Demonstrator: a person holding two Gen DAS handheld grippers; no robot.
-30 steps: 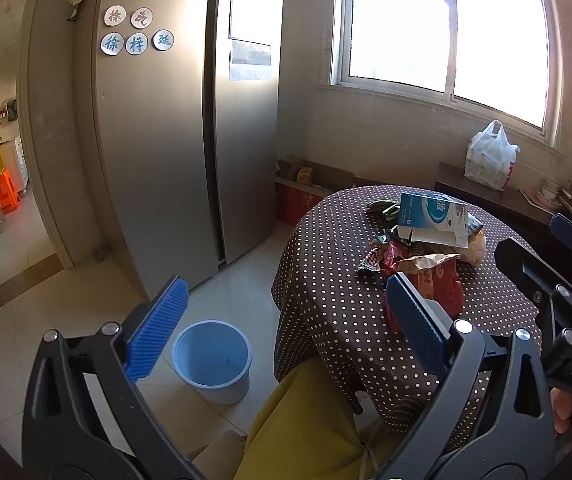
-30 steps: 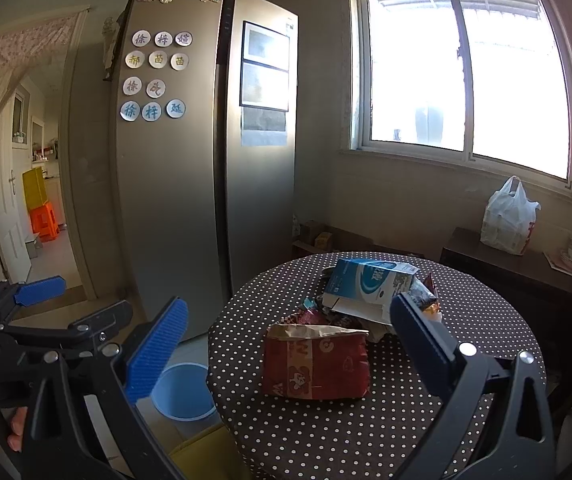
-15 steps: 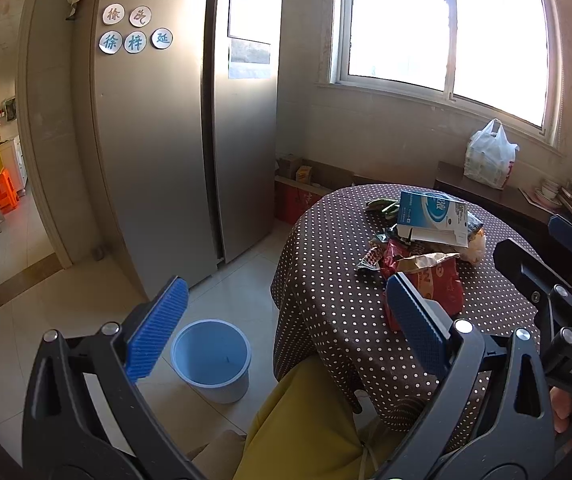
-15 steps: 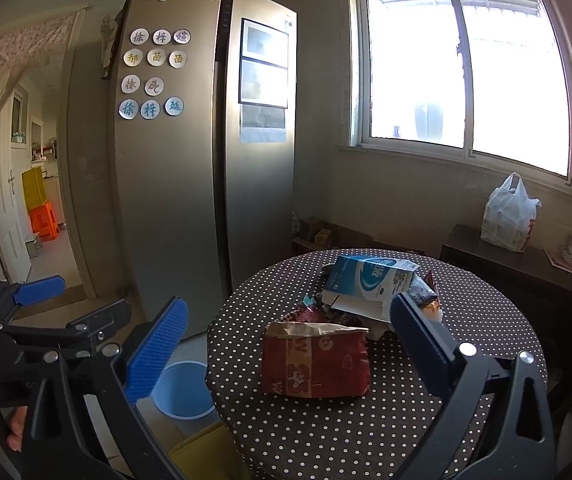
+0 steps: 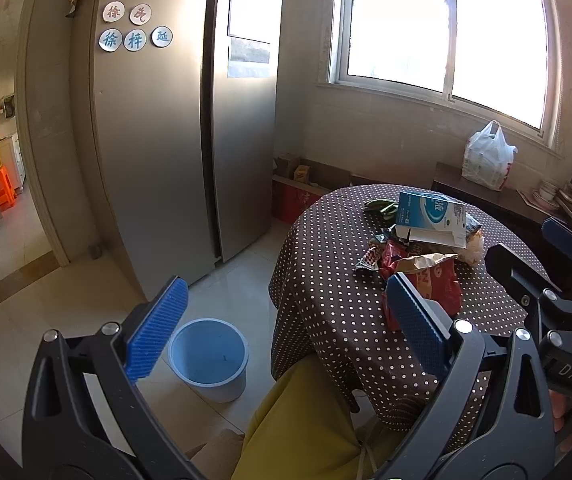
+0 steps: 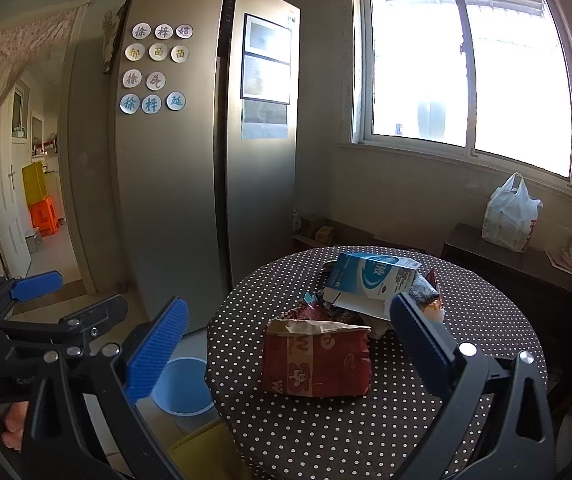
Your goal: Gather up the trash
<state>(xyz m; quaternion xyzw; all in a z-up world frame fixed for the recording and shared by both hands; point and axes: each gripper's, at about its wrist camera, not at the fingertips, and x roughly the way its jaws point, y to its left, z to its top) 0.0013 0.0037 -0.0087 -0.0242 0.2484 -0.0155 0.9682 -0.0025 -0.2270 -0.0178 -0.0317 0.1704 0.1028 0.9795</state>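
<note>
While nothing has yet been lifted, as far as I can judge, I log the task as at its very start. My left gripper (image 5: pixel 286 320) hangs with its jaws spread wide and nothing between them; my right gripper (image 6: pixel 286 340) is likewise spread wide and empty.

Trash: all of it sits in one loose pile on the round table (image 6: pixel 486 360) with the dotted cloth.
- Red snack bag (image 6: pixel 318 360), nearest me, lying on its side, mouth crumpled.
- Blue-and-white carton (image 6: pixel 370 280), behind the bag, resting tilted on top of the pile.
- Small crumpled wrappers (image 6: pixel 318 310) between bag and carton; count not readable.
- Something green (image 5: pixel 382 206) at the far side of the pile, seen from the left camera only; cannot tell what it is.

Bin: a light blue bucket (image 5: pixel 207 354) stands on the floor just beside the table, on the fridge (image 5: pixel 153 140) side. From the left camera its inside looks empty.

Judgement: done, nothing; left, every piece. The red bag lies roughly between the right gripper's fingers in view but well short of them, so it looks the likely first pick. The bag is thin and limp and will probably fold when pinched. The carton, resting on the heap, may slide if the wrappers under it are disturbed. A white plastic bag (image 6: pixel 510 216) on the side cabinet by the window is well apart from the pile; I cannot tell whether it counts as trash.
</note>
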